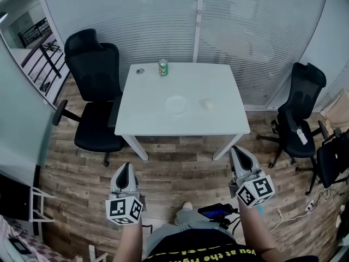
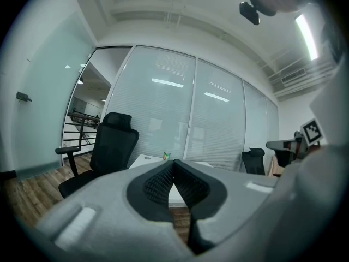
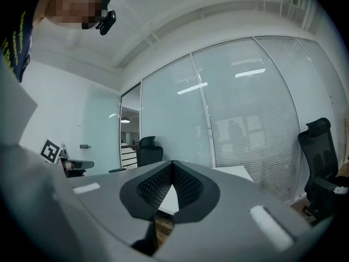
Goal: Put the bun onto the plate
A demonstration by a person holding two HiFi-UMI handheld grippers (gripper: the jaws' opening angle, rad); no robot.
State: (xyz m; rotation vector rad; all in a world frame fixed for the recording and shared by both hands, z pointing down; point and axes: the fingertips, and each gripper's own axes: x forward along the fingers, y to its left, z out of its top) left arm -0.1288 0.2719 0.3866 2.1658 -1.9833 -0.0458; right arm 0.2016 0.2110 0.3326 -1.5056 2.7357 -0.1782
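On the white table [image 1: 147, 119] a pale bun [image 1: 206, 105] lies right of centre, and a white plate [image 1: 176, 105] sits near the middle. Both grippers hang over the wooden floor, short of the table's near edge. My left gripper [image 1: 125, 168] is shut with nothing in it; its jaws meet at the tips [image 2: 173, 162]. My right gripper [image 1: 238, 150] is shut and empty too, jaws touching at their tips [image 3: 172, 164]. Bun and plate are too small to make out in the gripper views.
A green can [image 1: 163, 67] and a small round lid [image 1: 140, 71] stand at the table's far edge. A black office chair [image 1: 92, 97] is pushed against the table's left side. Two more black chairs [image 1: 297, 113] stand at the right. Glass walls with blinds close the back.
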